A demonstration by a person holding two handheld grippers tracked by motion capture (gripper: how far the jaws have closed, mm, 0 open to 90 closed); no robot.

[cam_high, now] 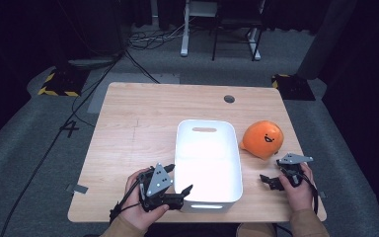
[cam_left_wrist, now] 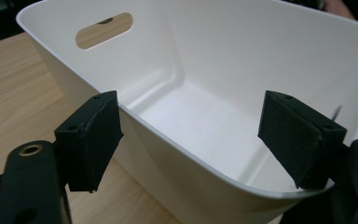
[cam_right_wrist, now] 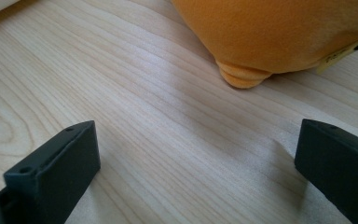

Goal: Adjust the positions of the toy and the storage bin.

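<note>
A white plastic bin (cam_high: 187, 148) with a handle slot stands empty at the middle front of the wooden table. My left gripper (cam_high: 180, 177) is open at its near left corner. In the left gripper view (cam_left_wrist: 193, 140) one jaw sits outside the bin wall (cam_left_wrist: 168, 158) and the other over the inside. An orange plush toy (cam_high: 262, 139) with a small face lies right of the bin. My right gripper (cam_high: 270, 171) is open just in front of it, low over the table. The right gripper view shows the plush (cam_right_wrist: 270, 32) beyond the open right gripper (cam_right_wrist: 198, 163), untouched.
The table (cam_high: 143, 113) has a round cable hole (cam_high: 229, 98) near its far edge. Bare wood lies left of and behind the bin. On the floor beyond are cables (cam_high: 153, 37), white desk legs (cam_high: 183, 34) and yellow-black striped bases (cam_high: 59, 84).
</note>
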